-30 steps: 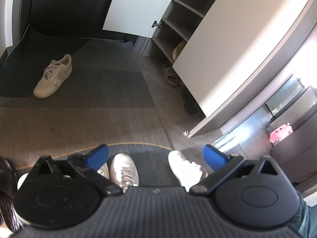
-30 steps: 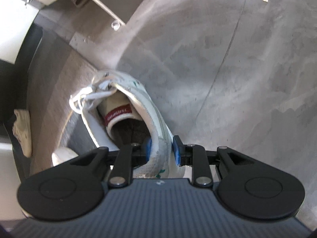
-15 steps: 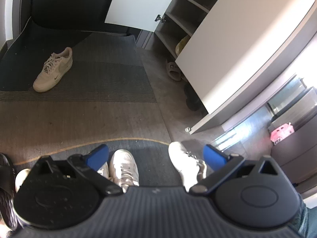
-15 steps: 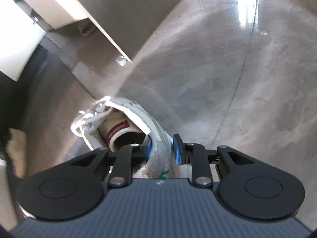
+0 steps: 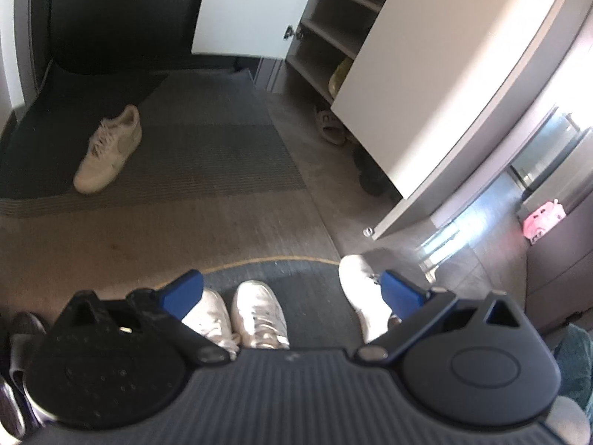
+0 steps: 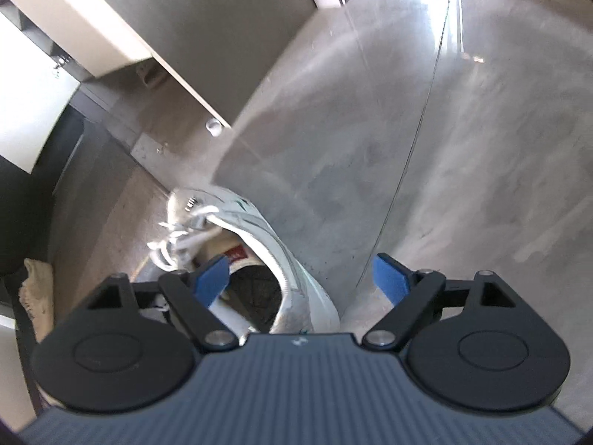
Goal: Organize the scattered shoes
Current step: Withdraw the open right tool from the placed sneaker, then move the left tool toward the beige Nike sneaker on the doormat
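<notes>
Sneaker (image 6: 259,256) sits on floor just beyond cabinet door (image 6: 222,37) corner; right gripper (image 6: 300,278) jaws opening, pads off collar, apparently releasing. Left gripper (image 5: 291,291) wide, empty.

Left wrist view: pair of sneakers (image 5: 237,315) side by side at 6 o'clock on round mat (image 5: 315,285). Single sneaker (image 5: 361,296) at 4 o'clock, on mat's edge. Lone sneaker (image 5: 109,150) at 10 o'clock on striped rug (image 5: 207,137). Open shoe cabinet (image 5: 333,37) at 1 o'clock; slipper (image 5: 328,128) on floor before it, beside cabinet door (image 5: 444,74).
</notes>
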The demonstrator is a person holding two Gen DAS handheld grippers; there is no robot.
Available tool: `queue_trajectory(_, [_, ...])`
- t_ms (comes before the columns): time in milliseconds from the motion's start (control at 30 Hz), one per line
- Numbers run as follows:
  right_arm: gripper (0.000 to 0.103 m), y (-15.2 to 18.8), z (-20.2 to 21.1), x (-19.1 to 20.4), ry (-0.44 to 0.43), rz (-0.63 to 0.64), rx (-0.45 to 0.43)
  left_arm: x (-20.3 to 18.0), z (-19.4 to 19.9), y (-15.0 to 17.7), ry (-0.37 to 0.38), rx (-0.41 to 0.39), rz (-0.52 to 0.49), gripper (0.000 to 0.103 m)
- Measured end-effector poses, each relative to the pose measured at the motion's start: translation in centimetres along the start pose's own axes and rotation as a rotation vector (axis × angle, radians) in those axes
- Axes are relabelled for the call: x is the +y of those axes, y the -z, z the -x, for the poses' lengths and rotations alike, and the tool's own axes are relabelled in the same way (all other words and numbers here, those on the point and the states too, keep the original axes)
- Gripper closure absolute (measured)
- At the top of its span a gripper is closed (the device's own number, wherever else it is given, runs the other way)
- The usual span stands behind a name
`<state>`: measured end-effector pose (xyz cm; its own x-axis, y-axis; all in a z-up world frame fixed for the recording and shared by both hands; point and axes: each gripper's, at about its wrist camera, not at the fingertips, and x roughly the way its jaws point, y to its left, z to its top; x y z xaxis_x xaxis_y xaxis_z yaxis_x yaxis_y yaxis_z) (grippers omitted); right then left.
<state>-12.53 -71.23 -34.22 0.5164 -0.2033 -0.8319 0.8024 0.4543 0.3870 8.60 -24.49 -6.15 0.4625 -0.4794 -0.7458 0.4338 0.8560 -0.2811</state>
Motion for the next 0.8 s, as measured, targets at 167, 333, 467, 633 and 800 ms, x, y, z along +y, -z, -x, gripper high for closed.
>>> queue_trajectory(167, [0.017,-1.0,4.0,3.3,-0.026,0.065,-0.03,-1.0,1.6,1.3,-0.147,-0.126,-0.133,0.0])
queue_trajectory(333, [0.017,-3.1,10.0,12.8,-0.014,0.33,-0.112,-0.4,1.3,1.8,-0.258,-0.179,-0.175,0.0])
queue_trajectory(467, [0.016,-4.3,17.0,22.0,-0.11,0.488,-0.224,1.8,1.6,1.1,-0.258,-0.18,-0.071,0.0])
queue_trajectory(633, [0.016,-2.7,25.0,30.4,-0.302,0.516,-0.292,4.8,2.7,0.2,-0.283,-0.176,0.015,0.0])
queue_trajectory(800, [0.016,2.9,28.0,35.1,-0.408,0.557,-0.252,7.5,4.8,-0.9,-0.277,-0.173,0.061,0.0])
